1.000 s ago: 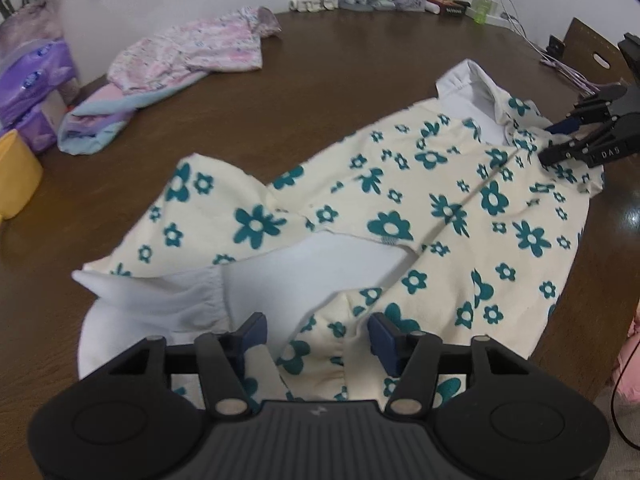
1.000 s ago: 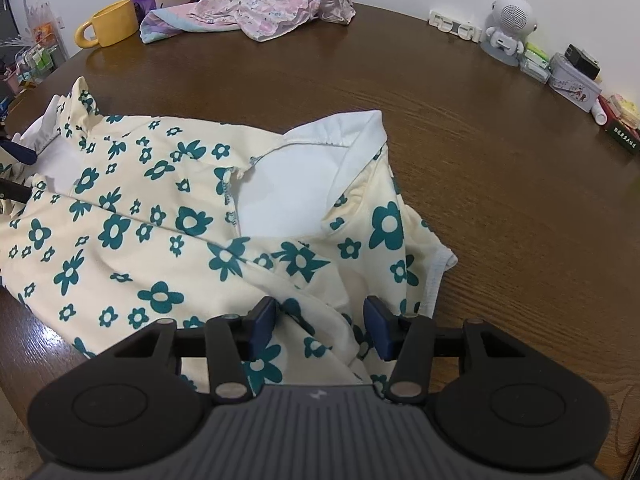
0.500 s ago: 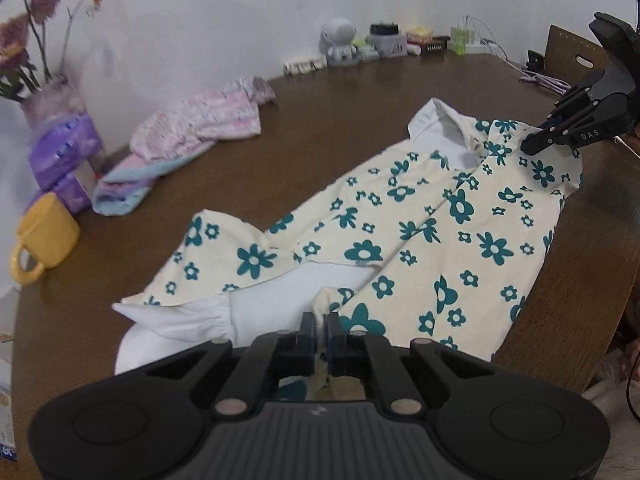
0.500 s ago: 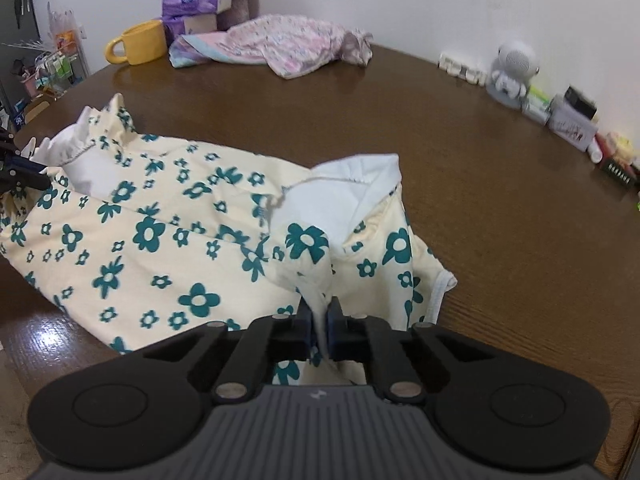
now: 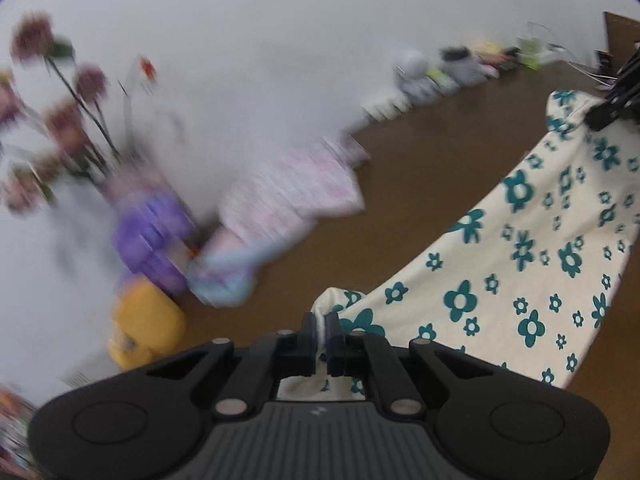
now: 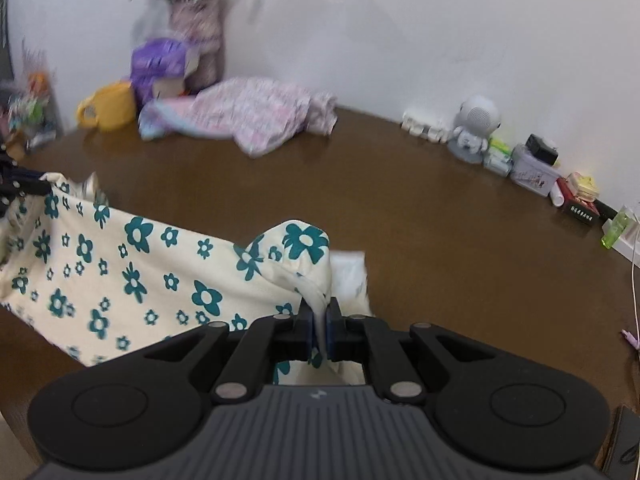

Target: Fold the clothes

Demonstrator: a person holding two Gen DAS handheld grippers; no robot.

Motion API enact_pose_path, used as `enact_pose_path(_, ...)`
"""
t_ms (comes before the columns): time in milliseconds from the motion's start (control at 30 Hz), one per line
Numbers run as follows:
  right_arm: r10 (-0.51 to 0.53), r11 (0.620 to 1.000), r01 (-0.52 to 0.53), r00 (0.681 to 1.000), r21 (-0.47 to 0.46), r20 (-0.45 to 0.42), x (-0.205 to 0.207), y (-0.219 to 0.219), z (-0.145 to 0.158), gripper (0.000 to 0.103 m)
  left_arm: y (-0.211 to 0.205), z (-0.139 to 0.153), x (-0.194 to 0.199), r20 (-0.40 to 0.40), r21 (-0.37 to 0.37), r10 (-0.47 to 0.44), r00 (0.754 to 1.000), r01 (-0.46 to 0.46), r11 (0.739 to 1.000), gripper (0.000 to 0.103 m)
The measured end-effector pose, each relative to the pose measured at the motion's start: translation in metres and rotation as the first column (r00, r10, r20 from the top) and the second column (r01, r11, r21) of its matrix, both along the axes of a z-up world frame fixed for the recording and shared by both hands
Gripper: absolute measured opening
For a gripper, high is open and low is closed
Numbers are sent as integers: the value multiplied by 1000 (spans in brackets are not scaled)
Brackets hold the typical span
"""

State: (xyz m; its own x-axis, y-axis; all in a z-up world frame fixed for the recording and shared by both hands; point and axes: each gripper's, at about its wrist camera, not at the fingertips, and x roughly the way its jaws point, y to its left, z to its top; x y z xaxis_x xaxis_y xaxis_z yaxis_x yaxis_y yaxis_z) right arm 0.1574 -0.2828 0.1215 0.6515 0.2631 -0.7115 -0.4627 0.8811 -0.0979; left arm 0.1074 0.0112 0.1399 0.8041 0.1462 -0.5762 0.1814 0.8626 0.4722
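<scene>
1. Left gripper: jaws, wide apart a second ago, now pinched on an edge of the floral garment.
2. Right gripper: likewise clamped on the garment's white-trimmed edge.
3. Garment: previously flat on the brown table, now raised and stretched between both grippers.
4. Left view blurred; the garment's lower edge probably still touches the table.

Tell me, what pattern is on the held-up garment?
Teal flowers on cream garment; clearest in the right wrist view.
</scene>
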Motion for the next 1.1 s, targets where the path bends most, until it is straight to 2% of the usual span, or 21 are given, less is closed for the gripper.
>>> enact_pose_path(67,-19,1000,19,998,6,54,12,4,22,5,-4,25,16,86,36,15,996,-18,999,3)
enact_pose_path(133,-42,999,42,992,8,121,26,8,48,5,-12,49,30,204,106,14,979,-36,994,3)
enact_pose_path(233,-63,997,70,968,-18,244,46,20,88,5,-23,81,47,383,194,-20,923,-60,979,3)
enact_pose_path(300,-70,995,92,936,-49,344,58,31,115,5,-26,103,61,457,213,-22,889,-85,973,3)
enact_pose_path(400,-90,987,140,887,-78,454,80,43,149,5,-26,134,81,538,230,-23,843,-120,966,3)
enact_pose_path(500,-107,983,169,838,-69,535,94,50,183,5,-28,158,88,610,255,-33,791,-157,954,3)
enact_pose_path(600,-96,981,177,791,-76,604,95,55,203,5,-32,161,72,638,298,-80,766,-150,943,3)
enact_pose_path(633,-85,982,170,786,-82,613,92,55,203,5,-33,157,63,638,315,-98,764,-143,938,3)
enact_pose_path(733,-24,981,136,786,-135,618,76,52,185,5,-36,125,24,596,369,-155,788,-97,924,3)
enact_pose_path(833,66,971,82,810,-224,583,48,42,137,5,-39,68,-27,491,397,-217,844,5,918,3)
enact_pose_path(900,127,956,40,835,-290,535,24,36,97,5,-44,21,-64,389,393,-263,883,99,914,3)
enact_pose_path(1000,204,929,-38,883,-369,423,-24,24,24,5,-47,-53,-113,199,300,-294,935,227,926,3)
enact_pose_path(1100,239,911,-115,930,-396,279,-69,16,-44,5,-47,-100,-137,41,179,-299,953,288,941,3)
